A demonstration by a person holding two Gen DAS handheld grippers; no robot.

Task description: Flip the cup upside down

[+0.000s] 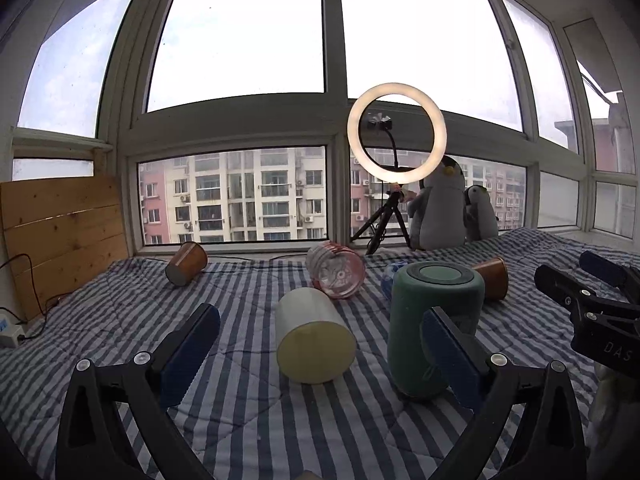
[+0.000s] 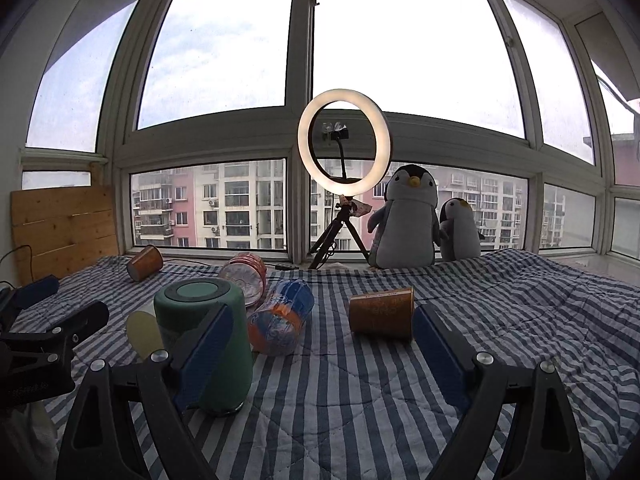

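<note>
A green cup (image 1: 434, 320) stands upside down on the striped bedspread, base up; it also shows in the right wrist view (image 2: 208, 340). A pale yellow cup (image 1: 312, 334) lies on its side, its base toward me, between my left fingers; its edge shows in the right wrist view (image 2: 144, 334). A brown cup (image 2: 382, 312) lies on its side; it also shows in the left wrist view (image 1: 492, 278). My left gripper (image 1: 320, 360) is open and empty. My right gripper (image 2: 324, 356) is open and empty; its left finger (image 2: 206, 354) overlaps the green cup.
Another brown cup (image 1: 186, 263) lies at the back left. A clear pink bottle (image 1: 336, 274) and a blue-orange bottle (image 2: 282, 318) lie on the bedspread (image 2: 360, 420). A ring light (image 2: 344, 144) on a tripod and two plush penguins (image 2: 404, 220) stand by the window.
</note>
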